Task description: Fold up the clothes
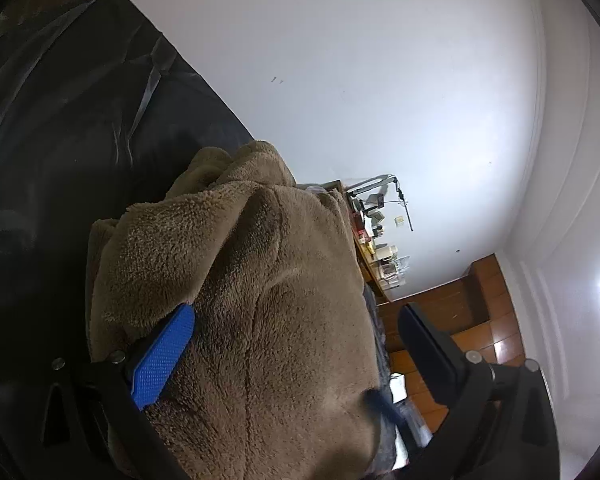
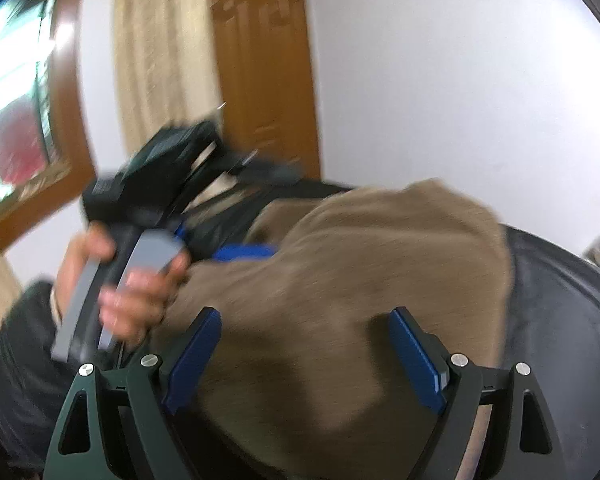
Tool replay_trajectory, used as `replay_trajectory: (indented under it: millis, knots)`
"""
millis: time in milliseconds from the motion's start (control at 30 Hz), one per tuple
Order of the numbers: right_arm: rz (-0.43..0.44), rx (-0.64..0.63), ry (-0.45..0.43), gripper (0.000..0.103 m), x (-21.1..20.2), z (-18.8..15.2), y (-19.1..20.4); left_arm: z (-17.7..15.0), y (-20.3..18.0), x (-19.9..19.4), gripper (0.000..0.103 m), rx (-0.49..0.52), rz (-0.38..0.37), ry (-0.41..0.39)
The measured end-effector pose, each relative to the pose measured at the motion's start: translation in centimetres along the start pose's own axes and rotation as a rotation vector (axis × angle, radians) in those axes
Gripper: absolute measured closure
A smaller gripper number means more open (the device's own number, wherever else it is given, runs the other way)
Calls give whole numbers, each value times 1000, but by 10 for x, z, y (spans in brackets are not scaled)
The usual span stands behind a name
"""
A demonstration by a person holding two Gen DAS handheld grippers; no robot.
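A brown fleece garment (image 1: 252, 300) lies bunched on a black surface (image 1: 60, 128). My left gripper (image 1: 296, 344) is open, its blue-padded fingers (image 1: 162, 360) set wide with the fleece bulging between them. In the right wrist view the same brown garment (image 2: 360, 280) fills the middle. My right gripper (image 2: 308, 356) is open, its blue fingers (image 2: 192, 364) apart with fleece lying between them. The left gripper (image 2: 244, 251) and the hand holding it (image 2: 136, 292) show at the left of that view, blurred.
A white wall (image 1: 380, 80) rises behind the black surface. A cluttered wooden desk (image 1: 376, 252) and wood floor (image 1: 460, 320) lie beyond the garment. In the right wrist view a wooden door (image 2: 264, 60), a beige curtain (image 2: 160, 48) and a window (image 2: 12, 100) stand behind.
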State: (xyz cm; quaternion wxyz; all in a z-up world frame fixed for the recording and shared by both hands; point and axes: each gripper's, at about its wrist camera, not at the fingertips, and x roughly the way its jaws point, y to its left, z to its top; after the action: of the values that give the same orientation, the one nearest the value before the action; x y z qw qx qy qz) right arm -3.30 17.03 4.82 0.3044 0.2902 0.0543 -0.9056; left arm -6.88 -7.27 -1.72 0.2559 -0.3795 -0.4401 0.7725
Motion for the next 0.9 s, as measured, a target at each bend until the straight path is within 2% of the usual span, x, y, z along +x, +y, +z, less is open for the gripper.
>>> replay_trajectory:
  millis: [100,300,467,600,700,800,900]
  knots:
    - [-30,23,15,15,-25,-6,-2,-1,-5,0,1,12,7,2]
    - [-22,-58,76,15,-8,-38,-20,-2,-5,1,1,1,-14,6]
    - [-1,-33,85,15,-22,-44,-32,-5,-10,7,1,30,8,4]
    - [-14,-44,89,15,-18,-40,-30,-6,-11,6,1,40,19,1]
    - [-9,-23,112,15,-32,-25,-33,-6,-10,4,1,39,18,0]
    - [-39,-5,65,14,-42,-1,-37,-6,-8,2,1,38,18,-2]
    - [-54,-10,58,14,-41,12,-44,-6,-7,1,1,34,15,-3]
